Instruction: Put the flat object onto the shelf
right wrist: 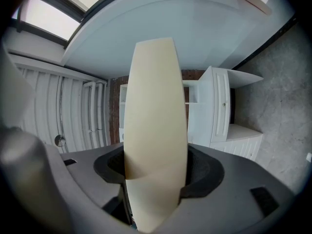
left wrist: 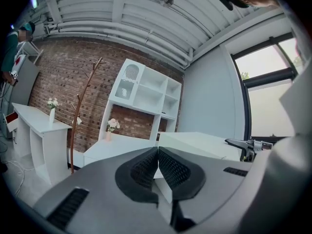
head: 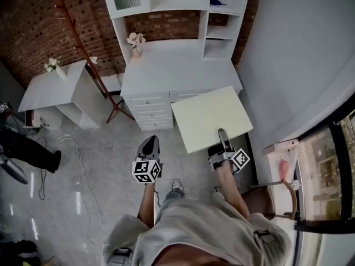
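White desk [head: 177, 73] with shelf unit [head: 206, 24], top cut off. The flat object [head: 211, 118], a cream panel, hides the desk's front right corner. Right gripper [head: 222, 133] pinches its near edge, lower jaw hidden beneath. Left gripper [head: 148, 147]: jaws pressed together, empty.

Board [head: 213, 118] before desk [head: 177, 71]; shelf [head: 206, 15] atop desk

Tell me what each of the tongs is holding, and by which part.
The right tongs clamp the pale flat board by the middle of its near edge. The left tongs are shut and hold nothing.
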`<state>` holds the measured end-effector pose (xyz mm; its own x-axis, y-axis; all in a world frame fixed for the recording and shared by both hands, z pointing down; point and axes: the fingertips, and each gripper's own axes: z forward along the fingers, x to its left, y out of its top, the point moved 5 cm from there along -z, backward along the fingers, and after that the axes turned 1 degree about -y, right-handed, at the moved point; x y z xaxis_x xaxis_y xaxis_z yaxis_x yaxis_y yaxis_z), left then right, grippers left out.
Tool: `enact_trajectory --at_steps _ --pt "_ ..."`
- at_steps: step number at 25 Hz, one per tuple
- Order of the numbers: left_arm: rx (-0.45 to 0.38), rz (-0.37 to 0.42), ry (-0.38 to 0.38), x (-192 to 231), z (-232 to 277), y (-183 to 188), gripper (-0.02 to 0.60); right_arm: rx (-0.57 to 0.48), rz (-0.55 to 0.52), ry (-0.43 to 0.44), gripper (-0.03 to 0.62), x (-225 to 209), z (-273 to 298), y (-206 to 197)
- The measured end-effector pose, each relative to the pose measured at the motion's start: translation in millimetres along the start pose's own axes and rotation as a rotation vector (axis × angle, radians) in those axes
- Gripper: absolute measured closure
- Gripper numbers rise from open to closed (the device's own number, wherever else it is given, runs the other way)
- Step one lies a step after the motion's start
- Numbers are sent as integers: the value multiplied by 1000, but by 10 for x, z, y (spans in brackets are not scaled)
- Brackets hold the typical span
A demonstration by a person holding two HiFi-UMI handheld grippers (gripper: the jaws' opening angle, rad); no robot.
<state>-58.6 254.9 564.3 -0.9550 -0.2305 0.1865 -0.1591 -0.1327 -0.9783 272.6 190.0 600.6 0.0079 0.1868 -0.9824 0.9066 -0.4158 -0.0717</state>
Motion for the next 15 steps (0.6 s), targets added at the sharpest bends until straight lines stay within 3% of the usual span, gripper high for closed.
enact_trajectory --at_steps 8,15 --pt "4 29 -14 694 806 252 565 -11 -9 18 304 -94 1056 -35" --pt "11 36 -56 1028 1396 333 565 -29 -19 13 305 -260 1618 -14"
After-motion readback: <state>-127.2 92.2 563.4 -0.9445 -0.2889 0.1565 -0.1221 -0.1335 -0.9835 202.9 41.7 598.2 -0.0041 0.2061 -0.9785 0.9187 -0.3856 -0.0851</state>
